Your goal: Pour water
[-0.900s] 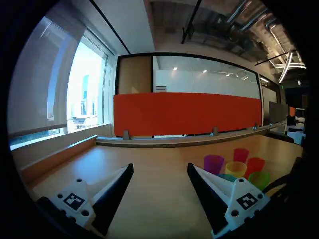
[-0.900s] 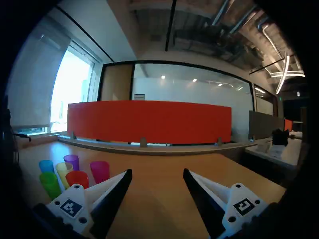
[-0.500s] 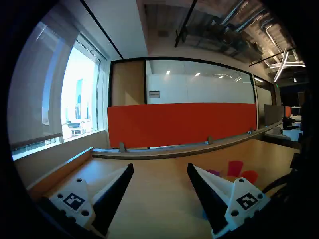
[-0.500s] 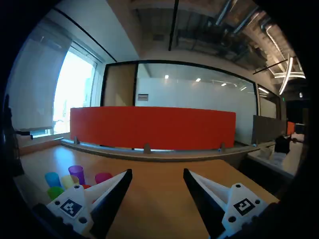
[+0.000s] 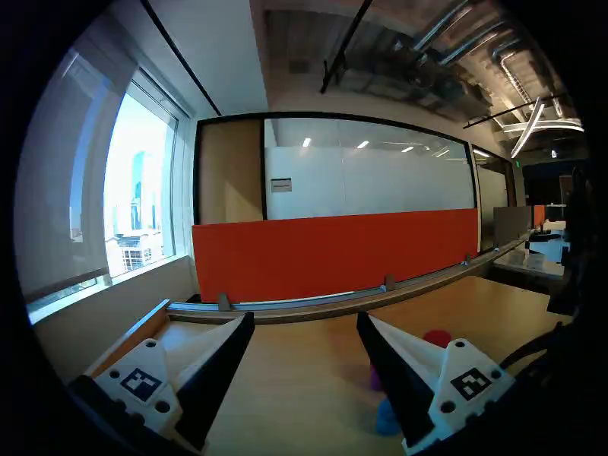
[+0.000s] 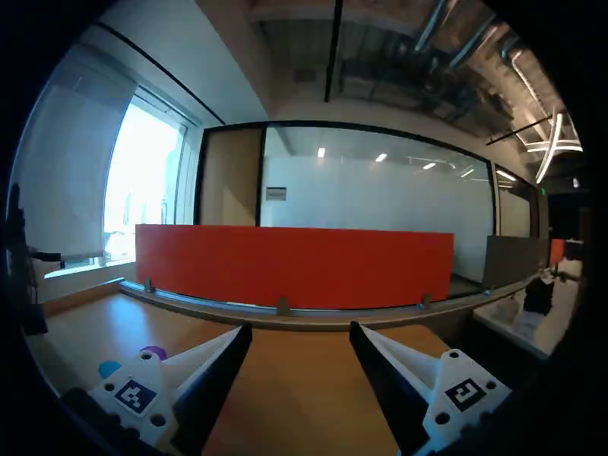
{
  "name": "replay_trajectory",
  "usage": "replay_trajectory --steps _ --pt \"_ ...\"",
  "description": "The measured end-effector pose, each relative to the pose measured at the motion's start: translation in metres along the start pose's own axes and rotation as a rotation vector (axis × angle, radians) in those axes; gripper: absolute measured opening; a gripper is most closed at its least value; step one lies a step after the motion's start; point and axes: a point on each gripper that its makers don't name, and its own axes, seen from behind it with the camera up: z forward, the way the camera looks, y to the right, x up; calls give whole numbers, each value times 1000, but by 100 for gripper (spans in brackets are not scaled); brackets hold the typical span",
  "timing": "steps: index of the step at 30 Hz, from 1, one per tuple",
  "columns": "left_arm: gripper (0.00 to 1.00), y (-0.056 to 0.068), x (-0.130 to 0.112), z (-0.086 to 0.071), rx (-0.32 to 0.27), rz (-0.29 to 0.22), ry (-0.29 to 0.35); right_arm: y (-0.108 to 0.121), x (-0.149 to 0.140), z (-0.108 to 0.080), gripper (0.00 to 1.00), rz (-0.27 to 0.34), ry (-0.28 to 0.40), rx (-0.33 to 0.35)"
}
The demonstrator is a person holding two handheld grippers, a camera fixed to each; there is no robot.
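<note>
In the left gripper view my left gripper [image 5: 304, 315] is open, nothing between its fingers, above the wooden desk [image 5: 304, 395]. Behind its right finger [image 5: 414, 376] peek bits of coloured plastic cups: a red rim [image 5: 438, 337], a purple edge [image 5: 374, 378] and a blue one [image 5: 386, 419]. My right gripper [image 6: 299, 327] is open too and holds nothing. Beside its left finger [image 6: 182, 376] I see a purple cup rim [image 6: 154, 351] and a blue cup rim [image 6: 109, 368]; the rest of the cups is hidden.
An orange divider panel [image 5: 334, 254] stands along the desk's far edge, also seen as the orange divider [image 6: 296, 266]. A bright window [image 5: 133, 209] and a wooden ledge [image 5: 137, 334] run along the left. Another desk [image 6: 524, 315] lies to the right.
Both cameras have tilted upward: the cups slid down in both views and are now mostly hidden behind the fingers. Both grippers stayed open.
</note>
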Motion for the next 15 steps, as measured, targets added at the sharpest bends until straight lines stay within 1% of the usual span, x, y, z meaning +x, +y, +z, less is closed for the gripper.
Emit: replay_trajectory --steps 3,6,9,11,15 --pt "100 -1 8 3 -6 0 -11 2 14 2 99 1 -5 -3" --pt "100 -2 11 6 -8 -1 -17 2 23 4 99 -7 -2 1" --pt "100 1 11 9 -23 -4 -23 1 24 5 99 -13 -6 6" --pt "100 5 10 11 -42 -8 -33 -2 23 5 99 -8 -11 21" --pt "100 12 11 13 -80 -25 -43 -10 24 7 99 9 -17 69"
